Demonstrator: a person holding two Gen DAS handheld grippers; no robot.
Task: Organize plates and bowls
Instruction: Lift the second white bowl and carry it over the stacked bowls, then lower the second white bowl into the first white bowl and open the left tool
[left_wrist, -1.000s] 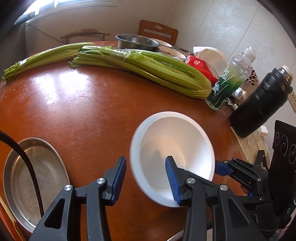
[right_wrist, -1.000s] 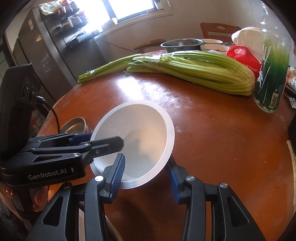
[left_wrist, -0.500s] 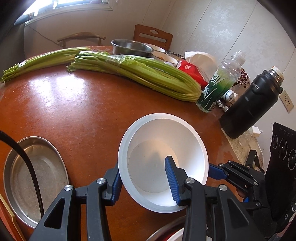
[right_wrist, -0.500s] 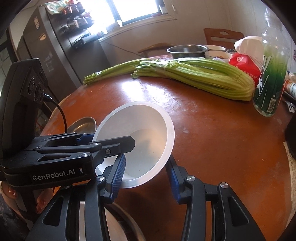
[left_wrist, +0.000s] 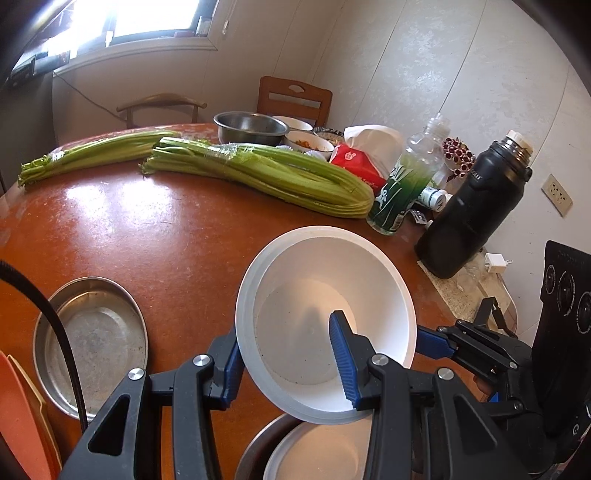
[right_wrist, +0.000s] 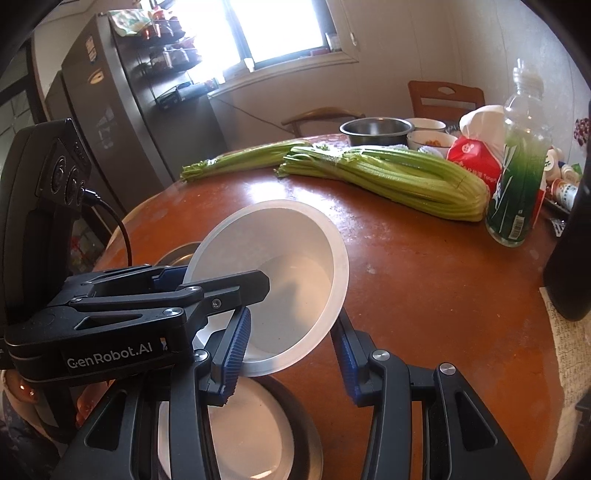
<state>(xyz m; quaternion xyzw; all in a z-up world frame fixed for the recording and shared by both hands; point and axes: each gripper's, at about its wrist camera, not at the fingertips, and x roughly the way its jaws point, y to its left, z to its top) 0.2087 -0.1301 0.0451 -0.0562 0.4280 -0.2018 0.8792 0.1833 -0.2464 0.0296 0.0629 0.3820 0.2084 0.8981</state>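
Observation:
A white bowl (left_wrist: 325, 291) hangs tilted above the brown table (left_wrist: 155, 236), held from both sides. My left gripper (left_wrist: 286, 347) is shut on its near-left wall, one pad outside and one inside. My right gripper (right_wrist: 291, 325) is shut on the opposite wall of the white bowl (right_wrist: 295, 254) in the same way. Directly below sits a metal bowl (left_wrist: 255, 454) with a white dish (left_wrist: 321, 454) inside it. A shallow metal plate (left_wrist: 92, 343) lies on the table to the left.
Two celery bundles (left_wrist: 266, 173) lie across the far table. Behind them stand a steel bowl (left_wrist: 251, 127) and small dishes. A green bottle (left_wrist: 402, 192), a red packet (left_wrist: 354, 162) and a black flask (left_wrist: 472, 218) crowd the right edge. Orange boards (left_wrist: 18, 424) lean at the lower left.
Both grippers have risen with the white bowl and drawn back toward the near edge. The metal bowl with the white dish has come into view beneath it.

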